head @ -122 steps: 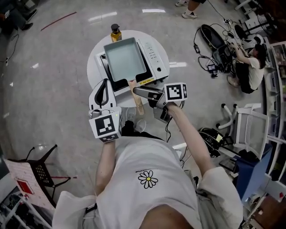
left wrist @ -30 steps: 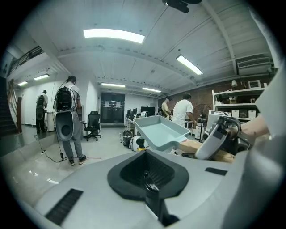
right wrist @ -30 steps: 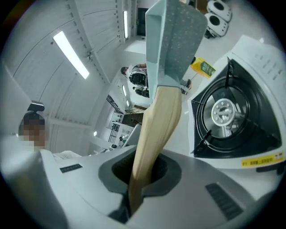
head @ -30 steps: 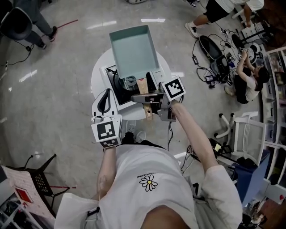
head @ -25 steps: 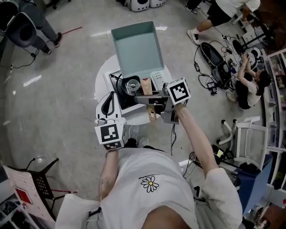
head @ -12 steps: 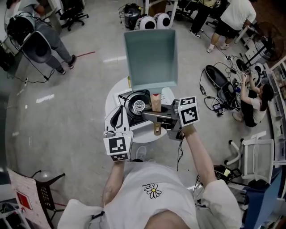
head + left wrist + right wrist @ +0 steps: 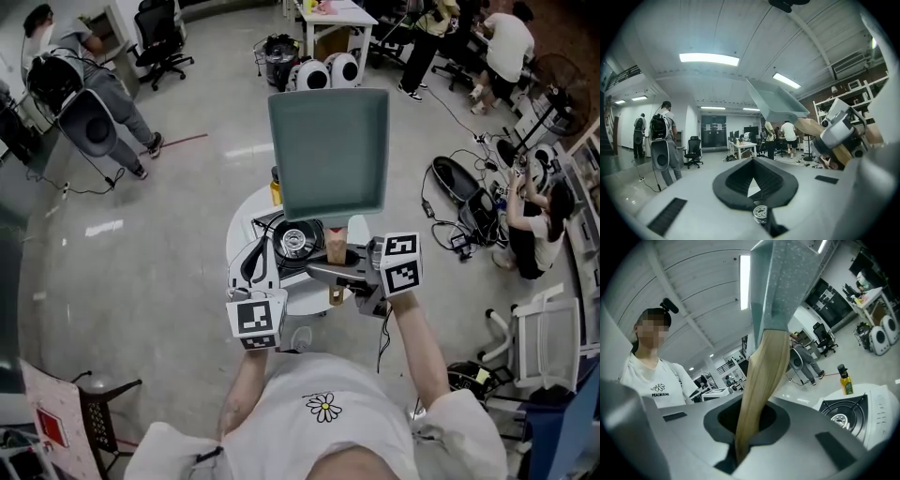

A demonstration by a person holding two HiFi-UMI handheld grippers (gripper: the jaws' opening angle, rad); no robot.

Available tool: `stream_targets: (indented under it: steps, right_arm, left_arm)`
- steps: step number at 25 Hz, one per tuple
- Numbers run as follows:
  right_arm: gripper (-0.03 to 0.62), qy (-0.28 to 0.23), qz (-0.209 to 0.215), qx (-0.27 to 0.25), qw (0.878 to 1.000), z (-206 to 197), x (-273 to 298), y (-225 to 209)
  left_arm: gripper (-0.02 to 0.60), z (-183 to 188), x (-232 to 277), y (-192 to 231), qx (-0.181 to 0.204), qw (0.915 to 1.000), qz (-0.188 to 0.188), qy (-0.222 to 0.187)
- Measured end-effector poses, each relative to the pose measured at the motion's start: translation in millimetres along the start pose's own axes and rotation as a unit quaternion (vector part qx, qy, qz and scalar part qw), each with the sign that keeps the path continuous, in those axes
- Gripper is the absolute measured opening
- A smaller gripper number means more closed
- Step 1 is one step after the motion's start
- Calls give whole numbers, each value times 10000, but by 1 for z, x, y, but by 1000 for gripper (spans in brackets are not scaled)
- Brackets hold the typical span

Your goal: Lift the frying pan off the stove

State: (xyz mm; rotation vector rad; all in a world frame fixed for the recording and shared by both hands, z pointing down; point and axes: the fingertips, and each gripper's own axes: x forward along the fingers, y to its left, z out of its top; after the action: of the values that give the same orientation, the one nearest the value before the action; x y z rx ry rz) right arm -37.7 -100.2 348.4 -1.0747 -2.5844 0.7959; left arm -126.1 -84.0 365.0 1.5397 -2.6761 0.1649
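Above the round table [image 7: 242, 225], well clear of the stove [image 7: 278, 228], the frying pan [image 7: 328, 155] hangs in the air w/ its inside facing the head cam. The R gripper [image 7: 334, 273] is clamped on the pan's wooden handle [image 7: 757, 394]. Its own view shows the handle wedged betw. both jaws, w/ the pan body rising past the lens. The L gripper [image 7: 257, 265] sits just beside the stove, jaws together, nothing betw. them. The burner [image 7: 293, 241] is bare. An oil bottle [image 7: 276, 190] stands at the table's far side.

Step in hand, as I judge it: the lift itself, prob. at or near its end, since the pan is fully off the stove. The next move calls for a firm wrist. It's a one-point grip low on the handle w/ all the wt. out front, so the pan could swing or twist. The L gripper is free to steady it if nec.
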Motion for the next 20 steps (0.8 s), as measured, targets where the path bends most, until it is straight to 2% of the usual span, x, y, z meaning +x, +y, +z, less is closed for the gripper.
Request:
stream_targets:
  steps: [11,20]
  right_arm:
    - [9,-51,227,42,9997,-18,7,12]
    - [11,38,194,-131,9997,-20,3,18]
  left_arm:
    - [0,1,-8,-2,45,10000,12,-30]
    - [0,5,-12,-4,64,10000,32,-64]
